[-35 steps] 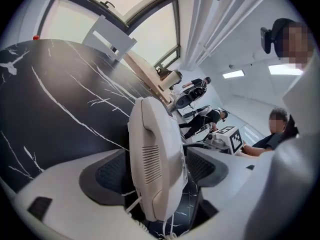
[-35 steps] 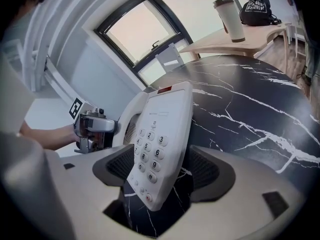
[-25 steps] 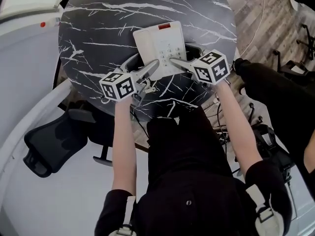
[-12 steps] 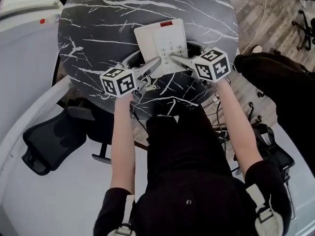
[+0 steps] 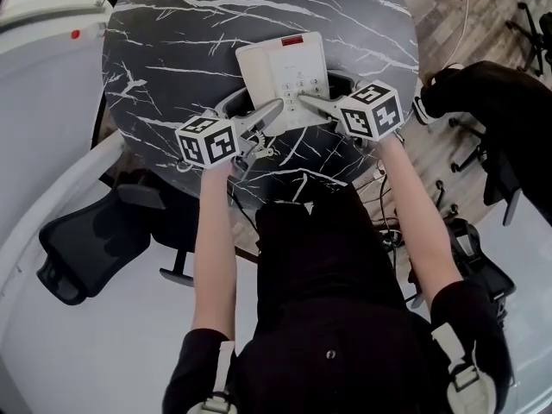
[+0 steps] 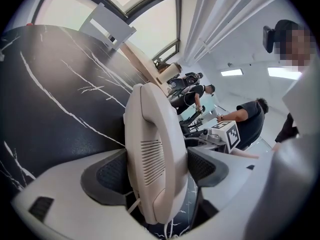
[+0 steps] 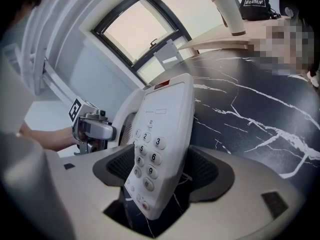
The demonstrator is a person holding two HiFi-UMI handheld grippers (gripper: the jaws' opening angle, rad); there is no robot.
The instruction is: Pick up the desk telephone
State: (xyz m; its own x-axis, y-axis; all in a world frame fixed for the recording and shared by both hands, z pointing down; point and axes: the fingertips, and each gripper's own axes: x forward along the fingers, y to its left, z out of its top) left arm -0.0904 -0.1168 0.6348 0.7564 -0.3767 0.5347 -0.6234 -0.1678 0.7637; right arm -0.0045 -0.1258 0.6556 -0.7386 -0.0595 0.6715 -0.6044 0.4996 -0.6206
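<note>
A white desk telephone (image 5: 283, 74) with a red strip at its far end lies on the round black marble table (image 5: 172, 59). My left gripper (image 5: 274, 109) is shut on the phone's left side. In the left gripper view its handset (image 6: 152, 149) stands pinched between both dark pads (image 6: 107, 176). My right gripper (image 5: 304, 102) grips the near right part. In the right gripper view the keypad body (image 7: 162, 134) sits tilted between the pads (image 7: 202, 169), with the left gripper (image 7: 92, 129) behind it. The coiled cord hangs below the jaws.
A black office chair (image 5: 82, 253) stands at lower left below the table's rim. Someone in dark clothes (image 5: 492, 102) is at the right over the wooden floor (image 5: 448, 24). A tumbler (image 7: 229, 11) and a black bag (image 7: 255, 5) rest on a far counter.
Both grippers hold the telephone as before and have barely shifted. The person in dark clothes at the right has moved further right and up in the view.
</note>
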